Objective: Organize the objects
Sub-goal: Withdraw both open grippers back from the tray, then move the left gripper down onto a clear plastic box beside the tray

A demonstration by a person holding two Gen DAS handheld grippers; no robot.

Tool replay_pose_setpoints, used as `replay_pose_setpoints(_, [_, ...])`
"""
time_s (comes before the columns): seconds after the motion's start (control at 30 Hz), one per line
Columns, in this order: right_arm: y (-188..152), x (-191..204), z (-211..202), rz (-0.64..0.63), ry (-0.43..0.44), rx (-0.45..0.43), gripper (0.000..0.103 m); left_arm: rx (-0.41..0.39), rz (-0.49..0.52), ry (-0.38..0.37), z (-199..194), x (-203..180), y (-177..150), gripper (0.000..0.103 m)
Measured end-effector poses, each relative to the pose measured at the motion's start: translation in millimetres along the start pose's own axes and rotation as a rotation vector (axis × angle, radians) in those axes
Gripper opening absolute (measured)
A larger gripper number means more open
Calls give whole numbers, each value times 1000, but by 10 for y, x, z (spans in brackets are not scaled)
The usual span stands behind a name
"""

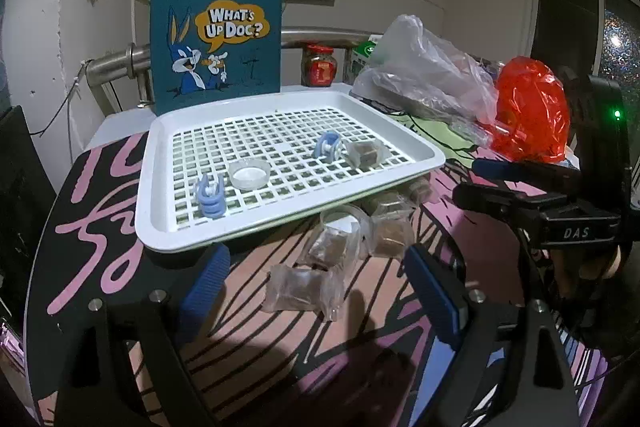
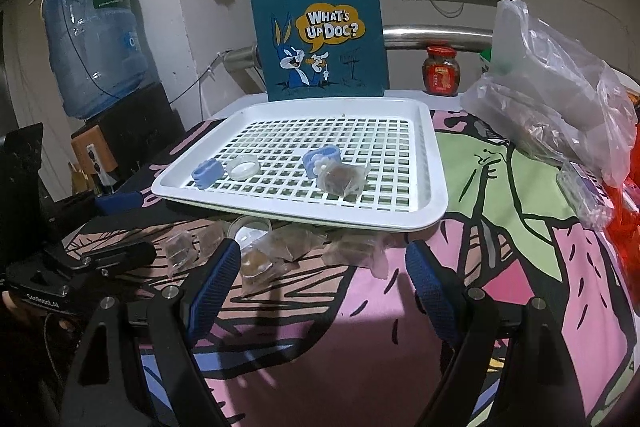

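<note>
A white tray sits on the patterned cloth, holding two blue clips, a clear lid and one packet. More packets lie just before it. Both grippers, left and right, gape wide, empty.

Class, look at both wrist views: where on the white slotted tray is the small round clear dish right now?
The small round clear dish sits on the white slotted plastic tray near its front left part, just right of a blue plastic clip.
</note>
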State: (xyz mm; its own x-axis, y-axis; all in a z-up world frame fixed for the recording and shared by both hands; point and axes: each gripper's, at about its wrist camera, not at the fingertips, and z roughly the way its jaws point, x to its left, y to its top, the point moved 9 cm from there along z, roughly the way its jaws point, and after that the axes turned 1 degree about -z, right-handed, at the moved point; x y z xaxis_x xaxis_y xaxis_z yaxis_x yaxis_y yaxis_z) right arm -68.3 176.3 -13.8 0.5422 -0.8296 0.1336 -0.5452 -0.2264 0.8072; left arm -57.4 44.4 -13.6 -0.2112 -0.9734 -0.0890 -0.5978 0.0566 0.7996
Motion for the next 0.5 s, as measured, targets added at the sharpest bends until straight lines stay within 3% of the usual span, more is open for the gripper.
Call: replay_pose_setpoints(0.5, [-76, -66, 44, 21, -9, 48, 85, 74, -16, -9, 103, 1, -96, 90])
